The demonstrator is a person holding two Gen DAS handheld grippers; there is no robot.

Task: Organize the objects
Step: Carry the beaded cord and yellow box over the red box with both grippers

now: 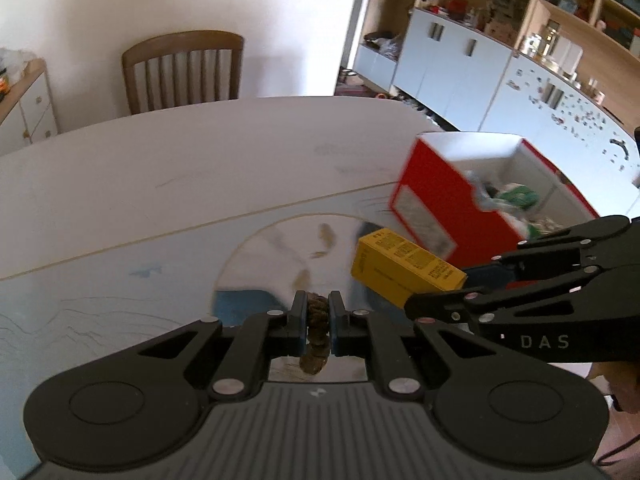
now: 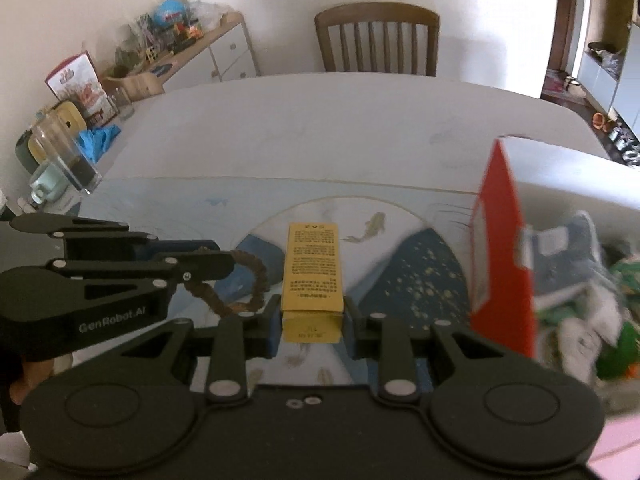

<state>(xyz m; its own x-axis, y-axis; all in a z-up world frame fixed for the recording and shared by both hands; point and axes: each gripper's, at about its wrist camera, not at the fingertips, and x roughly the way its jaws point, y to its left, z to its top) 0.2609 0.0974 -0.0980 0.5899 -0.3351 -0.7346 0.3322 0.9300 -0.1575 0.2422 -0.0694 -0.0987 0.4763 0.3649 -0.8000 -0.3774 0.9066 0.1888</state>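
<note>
My left gripper (image 1: 318, 312) is shut on a brown braided cord (image 1: 317, 334), which curls out of its jaws as a loop (image 2: 250, 276) in the right wrist view. A long yellow carton (image 2: 312, 268) with small black print is clamped at its near end by my right gripper (image 2: 311, 320). Both are held above the table; the same carton (image 1: 404, 266) shows at the right of the left wrist view, in front of a red cardboard box (image 1: 436, 208). That open box (image 2: 502, 256) stands at the right and holds crumpled blue, green and white items.
The white table (image 2: 320, 128) carries a blue mat with a fish painting (image 2: 372, 226). A wooden chair (image 2: 378, 38) stands at its far side. A clear glass (image 2: 66, 156), a mug and a blue cloth sit at the left edge. Cabinets and shelves (image 1: 500, 64) line the right wall.
</note>
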